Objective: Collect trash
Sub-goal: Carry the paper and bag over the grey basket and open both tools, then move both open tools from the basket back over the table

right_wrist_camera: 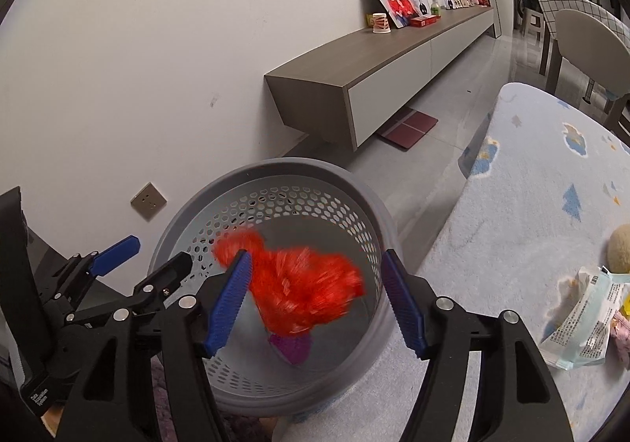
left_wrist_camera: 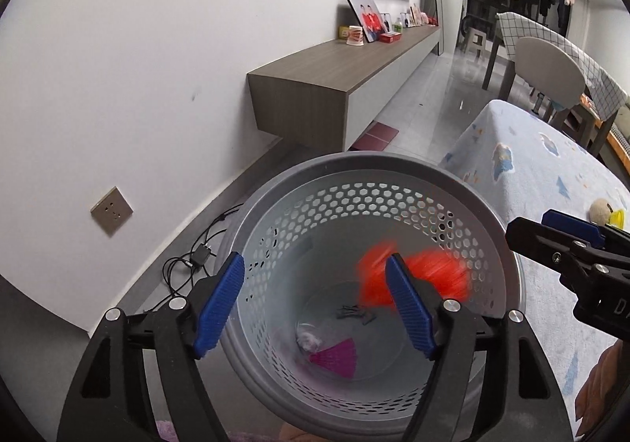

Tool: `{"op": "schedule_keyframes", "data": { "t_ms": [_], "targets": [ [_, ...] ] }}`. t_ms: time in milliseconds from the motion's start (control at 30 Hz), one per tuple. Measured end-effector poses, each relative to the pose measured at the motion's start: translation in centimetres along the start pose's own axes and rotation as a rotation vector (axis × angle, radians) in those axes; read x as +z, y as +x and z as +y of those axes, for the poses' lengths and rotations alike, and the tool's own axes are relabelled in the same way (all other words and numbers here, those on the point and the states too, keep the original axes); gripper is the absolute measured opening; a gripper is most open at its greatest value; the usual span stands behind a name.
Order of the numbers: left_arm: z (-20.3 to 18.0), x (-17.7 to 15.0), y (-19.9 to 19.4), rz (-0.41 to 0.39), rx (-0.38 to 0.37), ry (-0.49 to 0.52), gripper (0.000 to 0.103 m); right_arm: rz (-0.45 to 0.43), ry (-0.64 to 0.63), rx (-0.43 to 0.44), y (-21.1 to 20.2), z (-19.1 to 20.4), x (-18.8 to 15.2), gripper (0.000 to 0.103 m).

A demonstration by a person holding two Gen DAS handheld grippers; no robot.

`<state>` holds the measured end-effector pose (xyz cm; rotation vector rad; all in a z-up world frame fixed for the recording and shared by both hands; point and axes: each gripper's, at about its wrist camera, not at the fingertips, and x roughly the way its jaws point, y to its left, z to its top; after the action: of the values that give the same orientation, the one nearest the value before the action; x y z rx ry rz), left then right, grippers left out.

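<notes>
A grey perforated trash basket (left_wrist_camera: 393, 166) (right_wrist_camera: 378, 205) stands on the floor beside a pale blue rug. A blurred red-orange piece of trash (left_wrist_camera: 437, 272) (right_wrist_camera: 307, 288) is in the air inside the basket, touching neither gripper. A purple wrapper (left_wrist_camera: 338, 357) (right_wrist_camera: 293, 349) and a white crumpled bit (left_wrist_camera: 309, 339) lie on the basket's bottom. My left gripper (left_wrist_camera: 315, 308) is open and empty over the basket. My right gripper (right_wrist_camera: 315, 300) is open and empty over the basket too.
On the rug (right_wrist_camera: 531, 205) at the right lie a white printed packet (right_wrist_camera: 586, 324), a beige ball (right_wrist_camera: 620, 249) and a yellow item (left_wrist_camera: 616, 219). A low wall cabinet (left_wrist_camera: 334, 87) runs along the wall. Cables (left_wrist_camera: 197, 260) lie on the floor left of the basket.
</notes>
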<state>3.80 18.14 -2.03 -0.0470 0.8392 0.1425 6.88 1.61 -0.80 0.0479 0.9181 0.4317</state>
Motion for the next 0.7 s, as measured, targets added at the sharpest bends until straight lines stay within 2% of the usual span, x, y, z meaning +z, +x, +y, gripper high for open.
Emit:
{"op": "schedule_keyframes", "data": {
  "t_ms": [700],
  "targets": [
    [0.2,-0.1,0.1,0.000,0.004,-0.013,0.079,-0.008,0.011,-0.028,-0.8,0.1,-0.8,0.065]
  ]
}}
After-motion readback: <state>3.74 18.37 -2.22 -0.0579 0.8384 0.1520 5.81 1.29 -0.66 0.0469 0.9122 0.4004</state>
